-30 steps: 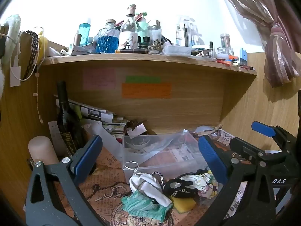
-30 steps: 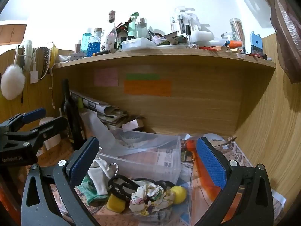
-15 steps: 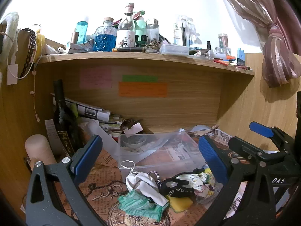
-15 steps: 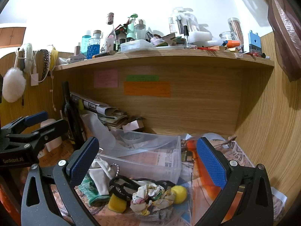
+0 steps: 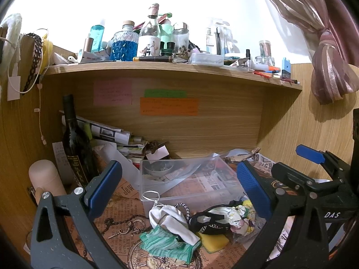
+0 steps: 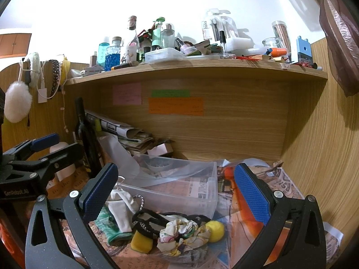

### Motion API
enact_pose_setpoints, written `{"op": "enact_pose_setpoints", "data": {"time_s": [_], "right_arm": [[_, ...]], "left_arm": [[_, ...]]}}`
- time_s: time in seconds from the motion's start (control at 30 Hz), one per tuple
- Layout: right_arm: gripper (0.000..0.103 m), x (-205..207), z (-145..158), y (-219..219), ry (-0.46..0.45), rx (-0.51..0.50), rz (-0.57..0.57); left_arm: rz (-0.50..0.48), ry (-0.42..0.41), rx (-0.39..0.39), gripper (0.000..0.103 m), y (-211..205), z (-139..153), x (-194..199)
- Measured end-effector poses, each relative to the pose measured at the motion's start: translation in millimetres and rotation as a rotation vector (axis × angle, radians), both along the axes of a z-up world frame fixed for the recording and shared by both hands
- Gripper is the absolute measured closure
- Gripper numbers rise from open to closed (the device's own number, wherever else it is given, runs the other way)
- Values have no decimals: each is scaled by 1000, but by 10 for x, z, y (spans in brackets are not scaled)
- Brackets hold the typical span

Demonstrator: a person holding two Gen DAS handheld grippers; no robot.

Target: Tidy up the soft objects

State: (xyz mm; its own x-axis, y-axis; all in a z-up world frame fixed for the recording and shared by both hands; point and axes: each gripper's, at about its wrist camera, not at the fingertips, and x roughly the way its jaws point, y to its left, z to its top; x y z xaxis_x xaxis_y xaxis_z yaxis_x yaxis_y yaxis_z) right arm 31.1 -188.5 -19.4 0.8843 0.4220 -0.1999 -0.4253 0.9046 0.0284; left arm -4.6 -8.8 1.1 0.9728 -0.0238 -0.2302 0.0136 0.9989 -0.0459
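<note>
Both views have barely shifted since a second ago — your 2 tools hover as before. Nothing is sorted yet: the soft pile (image 6: 170, 228) lies on the tabletop just in front of the clear bin (image 6: 179, 186), which holds no soft item. Left hand-held gripper (image 5: 177, 190) and right hand-held gripper (image 6: 175, 192) — both gape wide, empty, above the pile.

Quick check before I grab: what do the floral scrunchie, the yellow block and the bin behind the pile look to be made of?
Floral scrunchie: thin printed fabric, matte, judging by its gathered crumpled folds. Yellow block: probably foam sponge, with dull surface and soft rounded edges. Bin: clear, slightly frosted plastic; the newspaper shows through its walls, so it is likely rigid.
</note>
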Motion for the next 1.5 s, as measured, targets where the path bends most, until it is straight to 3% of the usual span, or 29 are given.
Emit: {"op": "enact_pose_setpoints", "data": {"time_s": [1.5], "right_arm": [[0,-21,30,30,2,11,10]], "left_arm": [[-13,5,-11,0,-19,-21,-8]]}}
